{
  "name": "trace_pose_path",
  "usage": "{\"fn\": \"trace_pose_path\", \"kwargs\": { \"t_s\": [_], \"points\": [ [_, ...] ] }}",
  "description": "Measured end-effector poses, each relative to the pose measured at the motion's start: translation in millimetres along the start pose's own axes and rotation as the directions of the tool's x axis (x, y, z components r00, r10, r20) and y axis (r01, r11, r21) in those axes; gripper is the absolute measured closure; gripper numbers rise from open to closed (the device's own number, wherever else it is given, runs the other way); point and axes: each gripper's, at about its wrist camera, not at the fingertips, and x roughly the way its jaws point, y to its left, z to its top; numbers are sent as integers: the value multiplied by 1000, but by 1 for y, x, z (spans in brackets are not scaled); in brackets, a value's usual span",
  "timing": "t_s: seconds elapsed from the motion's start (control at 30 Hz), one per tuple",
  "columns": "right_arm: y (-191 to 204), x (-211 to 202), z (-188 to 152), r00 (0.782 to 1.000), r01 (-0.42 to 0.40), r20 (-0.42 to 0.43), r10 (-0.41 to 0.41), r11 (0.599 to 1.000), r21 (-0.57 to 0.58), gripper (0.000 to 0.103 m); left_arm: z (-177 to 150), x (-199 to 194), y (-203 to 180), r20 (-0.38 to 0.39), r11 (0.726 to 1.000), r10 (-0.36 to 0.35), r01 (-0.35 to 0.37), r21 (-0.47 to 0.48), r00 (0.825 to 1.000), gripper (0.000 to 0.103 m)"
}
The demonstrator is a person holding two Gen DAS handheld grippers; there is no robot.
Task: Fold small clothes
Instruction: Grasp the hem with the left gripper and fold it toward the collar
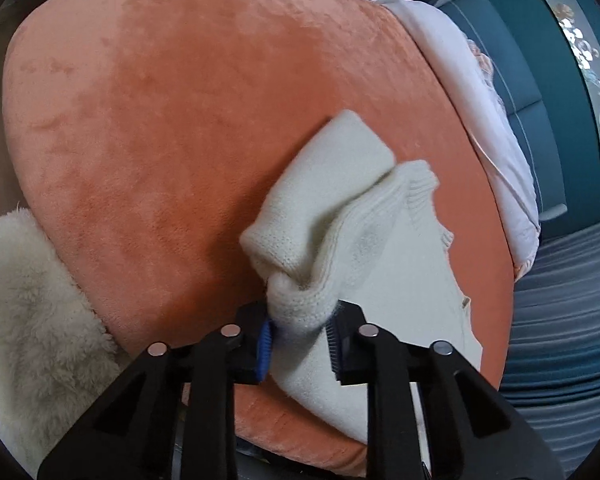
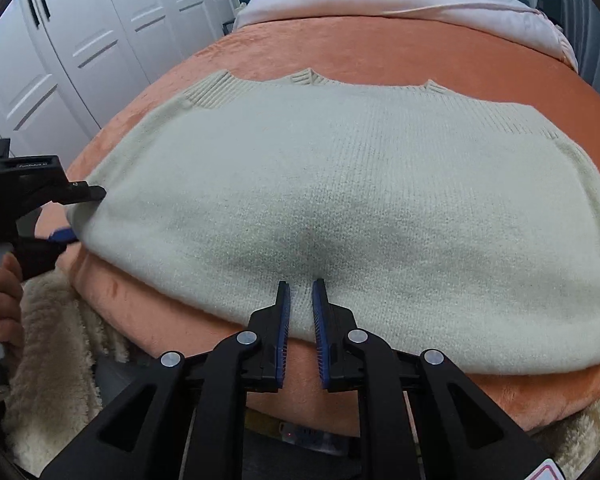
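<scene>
Left hand-held gripper [image 1: 300, 330] is clamped on a bunched fold of the cream sweater [image 1: 340, 240], knit pinched between its blue pads [image 1: 265, 338]; the sleeve trails toward 12 o'clock. Right hand-held gripper [image 2: 301, 312] stands narrowly parted over the sweater's near hem, fingertips [image 2: 284, 300] touching or just above the knit, gripping nothing. Across the orange bed [image 2: 380, 52] the sweater [image 2: 340, 200] lies flat, its 9 o'clock edge in the left gripper [image 2: 74, 212]. White blanket [image 2: 380, 0] sits at 12 o'clock.
</scene>
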Motion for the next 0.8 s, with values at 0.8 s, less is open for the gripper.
{"fn": "trace_pose_path", "kwargs": {
  "t_s": [0.8],
  "points": [
    [-195, -148, -79, 984, -107, 180, 9, 833, 543, 65, -260, 59, -256, -202, 493, 43, 155, 856, 978, 67]
  ]
}}
